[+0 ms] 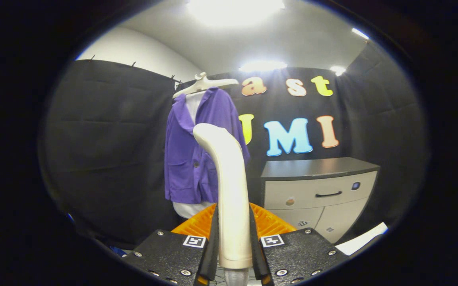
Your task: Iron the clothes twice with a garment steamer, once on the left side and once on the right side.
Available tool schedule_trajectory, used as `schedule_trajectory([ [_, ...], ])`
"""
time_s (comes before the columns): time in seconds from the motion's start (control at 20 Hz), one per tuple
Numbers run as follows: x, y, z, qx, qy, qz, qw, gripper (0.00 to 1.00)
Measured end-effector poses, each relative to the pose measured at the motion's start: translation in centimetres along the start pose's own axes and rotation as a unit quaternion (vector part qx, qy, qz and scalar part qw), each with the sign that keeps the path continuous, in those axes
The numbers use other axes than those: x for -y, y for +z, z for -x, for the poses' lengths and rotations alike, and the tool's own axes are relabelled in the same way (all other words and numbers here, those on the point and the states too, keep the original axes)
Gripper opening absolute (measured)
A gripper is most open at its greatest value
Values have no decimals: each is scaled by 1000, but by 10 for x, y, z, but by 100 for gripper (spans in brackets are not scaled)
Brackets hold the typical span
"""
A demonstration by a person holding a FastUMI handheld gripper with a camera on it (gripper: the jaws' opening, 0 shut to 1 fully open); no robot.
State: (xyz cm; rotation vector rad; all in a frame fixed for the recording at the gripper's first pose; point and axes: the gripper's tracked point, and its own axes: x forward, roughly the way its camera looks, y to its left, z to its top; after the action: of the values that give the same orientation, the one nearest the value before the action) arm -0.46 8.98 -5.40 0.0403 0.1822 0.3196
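So the biggest thing in front of me was the purple jacket, hanging on a pale hanger over a white shirt, against the booth's black wall. It sat well beyond my jaws and off to the left of where I was pointing. To its right stood a cabinet with a dark top surface, and an orange crate sat just ahead of me. My jaws were clamped on the garment steamer, both fingers pressing its handle. Its long axis stood upright, head bent toward the jacket. I reckoned neither pass was done, since the head was nowhere near the fabric.
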Motion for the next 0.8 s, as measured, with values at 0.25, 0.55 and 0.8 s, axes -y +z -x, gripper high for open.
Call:
schedule_trajectory([
  [0.25, 65, 11, 54, 30, -53, -33, 998, 36],
  [0.55, 92, 15, 76, 38, -76, -37, 996, 36],
  [0.8, 82, 15, 70, 39, -74, -40, 996, 36],
])
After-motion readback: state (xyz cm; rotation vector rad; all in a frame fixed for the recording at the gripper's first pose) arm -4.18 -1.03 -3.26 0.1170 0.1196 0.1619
